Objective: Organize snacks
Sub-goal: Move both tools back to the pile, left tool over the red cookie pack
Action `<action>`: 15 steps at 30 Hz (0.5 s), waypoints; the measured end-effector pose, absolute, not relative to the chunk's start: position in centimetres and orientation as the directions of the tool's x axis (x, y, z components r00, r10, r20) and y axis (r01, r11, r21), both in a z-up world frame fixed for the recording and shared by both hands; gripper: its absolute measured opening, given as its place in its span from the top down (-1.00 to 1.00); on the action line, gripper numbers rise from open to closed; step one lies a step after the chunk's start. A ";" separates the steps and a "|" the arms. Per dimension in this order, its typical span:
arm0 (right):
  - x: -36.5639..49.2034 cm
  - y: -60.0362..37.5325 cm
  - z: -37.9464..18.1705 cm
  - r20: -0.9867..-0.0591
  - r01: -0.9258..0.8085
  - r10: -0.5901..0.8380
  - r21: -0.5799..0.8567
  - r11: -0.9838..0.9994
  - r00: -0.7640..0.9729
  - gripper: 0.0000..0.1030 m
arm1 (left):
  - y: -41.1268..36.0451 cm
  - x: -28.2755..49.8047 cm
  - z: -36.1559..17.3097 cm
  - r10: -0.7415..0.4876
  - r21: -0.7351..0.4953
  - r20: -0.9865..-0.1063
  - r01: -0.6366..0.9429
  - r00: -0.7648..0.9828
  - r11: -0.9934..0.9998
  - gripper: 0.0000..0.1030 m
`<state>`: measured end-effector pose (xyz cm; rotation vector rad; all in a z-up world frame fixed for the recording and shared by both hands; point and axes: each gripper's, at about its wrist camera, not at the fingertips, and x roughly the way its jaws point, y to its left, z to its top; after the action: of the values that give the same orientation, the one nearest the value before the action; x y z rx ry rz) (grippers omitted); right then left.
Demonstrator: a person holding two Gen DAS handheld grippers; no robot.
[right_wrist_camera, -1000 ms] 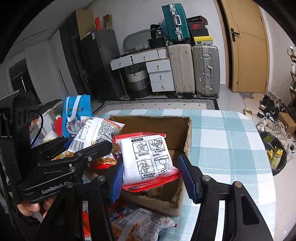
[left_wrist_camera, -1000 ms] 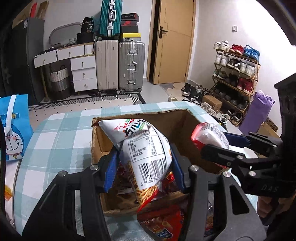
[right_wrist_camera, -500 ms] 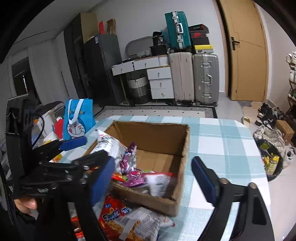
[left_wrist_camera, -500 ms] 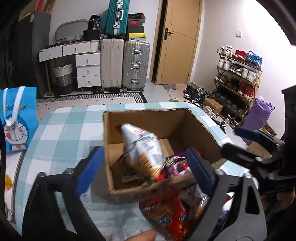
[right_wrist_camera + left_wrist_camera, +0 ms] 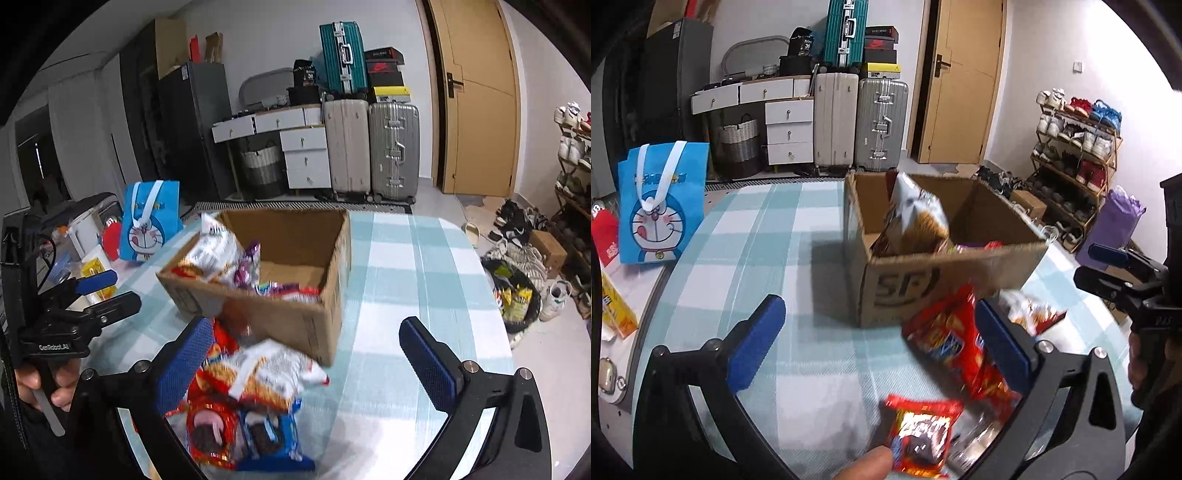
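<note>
Both grippers hang spread wide with nothing between the pads: the left gripper (image 5: 877,336) low in its frame, the right gripper (image 5: 306,354) likewise. The cardboard box (image 5: 280,310) sits mid-frame on the checked table (image 5: 413,258), a white snack bag (image 5: 916,218) leaning against its left wall. Loose snack packets (image 5: 258,384) crowd the box's near edge. Bare cloth runs right to the table's rounded rim. A blue cartoon bag (image 5: 661,203) stands at far left.

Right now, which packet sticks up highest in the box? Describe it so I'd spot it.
Find the cardboard box on the checked table. At its left end one white packet stands on end, poking above the rim. The purple and red packets beside it lie low inside.
</note>
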<state>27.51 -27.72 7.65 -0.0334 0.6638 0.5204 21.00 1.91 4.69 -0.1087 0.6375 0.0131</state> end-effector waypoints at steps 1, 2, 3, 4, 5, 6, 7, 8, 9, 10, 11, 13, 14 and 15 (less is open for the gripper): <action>27.3 -27.8 7.3 -0.602 -0.472 0.450 0.134 0.871 0.660 -0.99 | 2.1 20.4 4.4 -0.014 -0.093 -0.594 -0.052 0.805 0.994 -0.98; 27.0 -27.8 6.9 -0.610 -0.473 0.447 0.132 0.871 0.654 -0.99 | 2.3 19.8 4.1 -0.013 -0.097 -0.590 -0.055 0.807 0.994 -0.98; 26.7 -27.8 6.5 -0.618 -0.477 0.445 0.126 0.870 0.648 -0.99 | 2.3 19.6 4.1 -0.018 -0.100 -0.590 -0.051 0.807 0.994 -0.98; 26.5 -27.7 6.2 -0.627 -0.480 0.439 0.117 0.869 0.643 -0.99 | 2.2 19.4 3.9 -0.023 -0.100 -0.594 -0.045 0.804 0.994 -0.98; 26.2 -27.6 5.8 -0.637 -0.478 0.427 0.102 0.872 0.642 -0.99 | 2.2 19.2 3.7 -0.021 -0.093 -0.601 -0.043 0.799 0.995 -0.98; 26.2 -27.5 5.4 -0.644 -0.480 0.422 0.096 0.872 0.638 -0.99 | 2.1 19.1 3.6 -0.015 -0.082 -0.606 -0.044 0.795 0.996 -0.98; 26.1 -27.4 5.0 -0.653 -0.482 0.418 0.091 0.871 0.631 -0.99 | 2.0 19.1 3.6 -0.012 -0.078 -0.609 -0.044 0.793 0.996 -0.98; 26.1 -27.3 4.6 -0.661 -0.482 0.413 0.088 0.872 0.626 -0.99 | 1.9 18.9 3.4 -0.018 -0.077 -0.613 -0.037 0.790 0.996 -0.98; 26.0 -27.2 4.2 -0.672 -0.482 0.408 0.086 0.872 0.618 -0.99 | 1.8 18.8 3.4 -0.025 -0.078 -0.615 -0.029 0.788 0.997 -0.98; 26.0 -27.1 3.9 -0.682 -0.484 0.403 0.082 0.871 0.610 -0.99 | 1.7 18.7 3.5 -0.031 -0.079 -0.616 -0.023 0.788 0.997 -0.98; 26.0 -27.0 3.6 -0.687 -0.485 0.399 0.077 0.871 0.607 -0.99 | 1.6 18.8 3.6 -0.033 -0.075 -0.618 -0.017 0.786 0.997 -0.98; 26.0 -26.9 3.2 -0.696 -0.499 0.403 0.074 0.863 0.594 -0.99 | 1.5 18.9 3.5 -0.035 -0.069 -0.625 -0.011 0.780 0.998 -0.98; 26.0 -26.8 2.9 -0.707 -0.510 0.400 0.065 0.858 0.583 -0.99 | 1.5 18.8 3.4 -0.041 -0.071 -0.629 -0.005 0.776 0.997 -0.98; 25.8 -26.7 2.7 -0.711 -0.511 0.392 0.054 0.858 0.584 -0.99 | 1.4 18.8 3.5 -0.046 -0.073 -0.631 0.000 0.774 0.997 -0.98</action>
<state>25.83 -26.70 2.73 -0.1631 0.7870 0.5295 18.82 1.43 3.47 -0.0699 0.6846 -0.0252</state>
